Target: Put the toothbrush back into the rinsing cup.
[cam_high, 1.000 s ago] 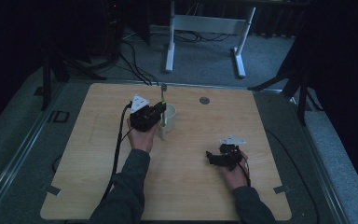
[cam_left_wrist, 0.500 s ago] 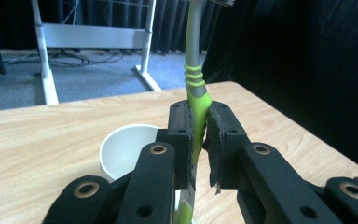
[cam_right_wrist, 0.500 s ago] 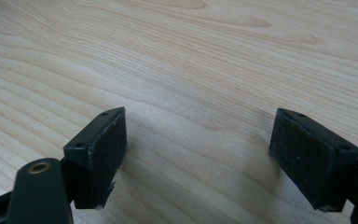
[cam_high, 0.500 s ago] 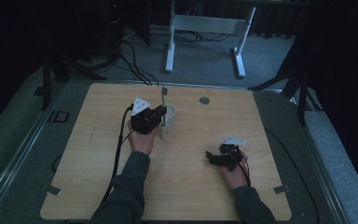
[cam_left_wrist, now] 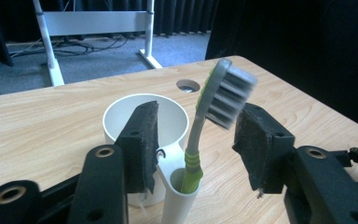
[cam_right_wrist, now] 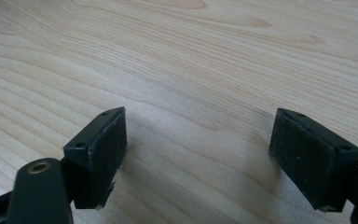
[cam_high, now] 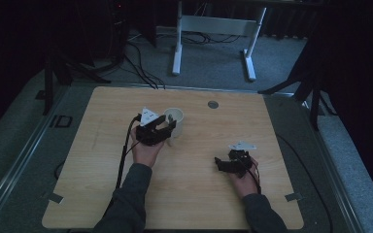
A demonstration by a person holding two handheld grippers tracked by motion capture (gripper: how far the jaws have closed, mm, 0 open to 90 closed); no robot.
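Dim recording lab: wooden table [cam_high: 97,189], black curtains [cam_high: 354,58], floor cables [cam_high: 141,58], tripod legs [cam_high: 53,77].

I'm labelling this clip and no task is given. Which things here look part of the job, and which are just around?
Likely in the job:
- toothbrush, standing in the holder tube
- cup with that tube
- left gripper, open around the toothbrush

Just around:
- right gripper, open over bare table
- table's cable hole
- white stand on the floor behind
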